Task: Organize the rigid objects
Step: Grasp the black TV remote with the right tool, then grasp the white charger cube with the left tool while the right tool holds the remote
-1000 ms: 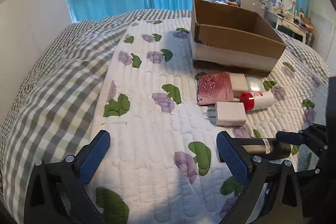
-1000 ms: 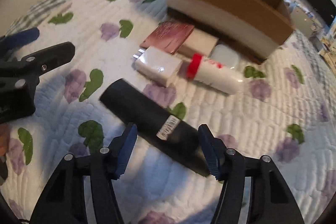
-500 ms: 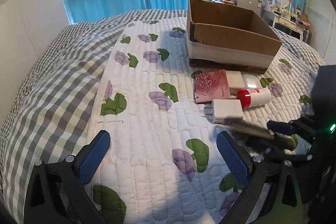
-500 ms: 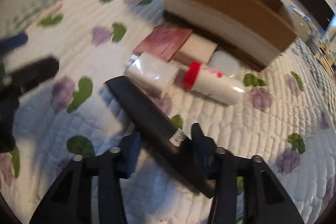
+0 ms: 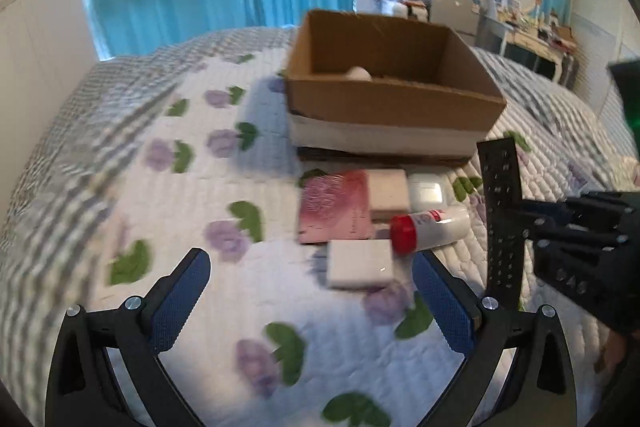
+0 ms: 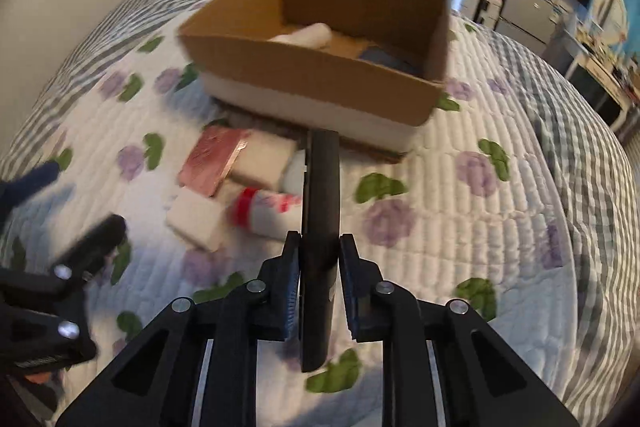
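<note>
My right gripper (image 6: 319,253) is shut on a long black bar-shaped object (image 6: 321,187) and holds it above the bed, pointing at the cardboard box (image 6: 312,67). The same black object (image 5: 502,211) stands upright in the left wrist view, held by the right gripper (image 5: 532,219). My left gripper (image 5: 312,291) is open and empty above the quilt. On the quilt lie a pink booklet (image 5: 334,207), a white charger (image 5: 360,263), a red-capped white bottle (image 5: 430,227), a beige box (image 5: 387,189) and a white case (image 5: 426,187).
The box (image 5: 394,105) holds a white roll (image 6: 308,33) and a dark flat item (image 6: 384,59). The floral quilt (image 5: 240,207) lies over a checked bedspread (image 5: 80,131). Blue curtains, a TV and a cluttered desk stand behind the bed.
My right gripper closed on the black object, lifted it off the quilt and swung it upright toward the box. My left gripper moved forward toward the small items.
</note>
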The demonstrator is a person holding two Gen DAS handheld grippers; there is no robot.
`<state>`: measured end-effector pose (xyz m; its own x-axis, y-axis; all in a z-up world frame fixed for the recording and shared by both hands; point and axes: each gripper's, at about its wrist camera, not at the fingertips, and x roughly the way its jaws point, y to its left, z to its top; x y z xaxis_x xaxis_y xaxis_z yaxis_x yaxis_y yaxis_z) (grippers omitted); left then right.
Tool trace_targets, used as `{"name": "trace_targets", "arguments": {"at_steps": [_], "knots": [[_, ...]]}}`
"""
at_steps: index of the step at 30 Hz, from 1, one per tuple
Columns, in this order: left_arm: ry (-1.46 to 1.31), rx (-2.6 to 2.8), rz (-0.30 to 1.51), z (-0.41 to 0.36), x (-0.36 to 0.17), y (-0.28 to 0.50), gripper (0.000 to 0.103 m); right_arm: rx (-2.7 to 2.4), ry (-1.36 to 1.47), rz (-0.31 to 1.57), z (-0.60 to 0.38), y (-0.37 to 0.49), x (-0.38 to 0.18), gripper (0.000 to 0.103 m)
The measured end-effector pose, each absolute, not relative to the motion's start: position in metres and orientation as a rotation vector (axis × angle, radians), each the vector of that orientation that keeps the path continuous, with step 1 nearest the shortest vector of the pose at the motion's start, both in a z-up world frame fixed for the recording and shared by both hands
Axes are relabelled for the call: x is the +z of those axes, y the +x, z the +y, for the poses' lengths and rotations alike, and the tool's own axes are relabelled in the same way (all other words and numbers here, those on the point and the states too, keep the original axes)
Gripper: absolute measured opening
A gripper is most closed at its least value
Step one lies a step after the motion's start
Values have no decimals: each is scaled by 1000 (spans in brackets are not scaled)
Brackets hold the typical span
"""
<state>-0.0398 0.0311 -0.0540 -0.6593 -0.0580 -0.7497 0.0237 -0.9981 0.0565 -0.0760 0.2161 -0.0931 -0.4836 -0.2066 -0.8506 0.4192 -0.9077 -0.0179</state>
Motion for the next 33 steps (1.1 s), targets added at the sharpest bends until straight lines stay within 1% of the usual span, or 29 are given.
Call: {"name": "trace_targets", "arguments": {"at_steps": [3,6,7,9,11,12,13,17,22,28,33], "knots": [[1328,-2801,-105,42,-79,-57,103,-2401,1348,234,226,-82,-103,18],[1428,-2756,-64,43,-103,-72,99,-2400,1348,195,231,-86,-111,18],[1445,-2754,-38,42,-107,-75,95,-2393,1352,170,232,-88,-113,18],[1474,-2748,-1,40,-115,-79,91,-2387,1359,167,230,-90,-117,18],[1512,-2744,1,42,-121,-82,83,-2381,1362,161,229,-91,-122,18],[1522,-2742,-3,43,-123,-82,71,-2379,1366,156,229,-92,-124,18],[1534,-2736,-14,44,-125,-83,69,-2378,1371,150,229,-92,-126,18],[1518,-2756,-5,42,-120,-77,69,-2389,1361,128,232,-89,-125,18],[1447,-2803,6,41,-96,-63,69,-2404,1306,116,236,-76,-108,18],[1343,-2883,6,42,-49,-46,69,-2456,1214,107,239,-68,-63,18],[1218,-2949,-5,39,-3,-44,69,-2507,1108,123,236,-69,-12,18]]}}
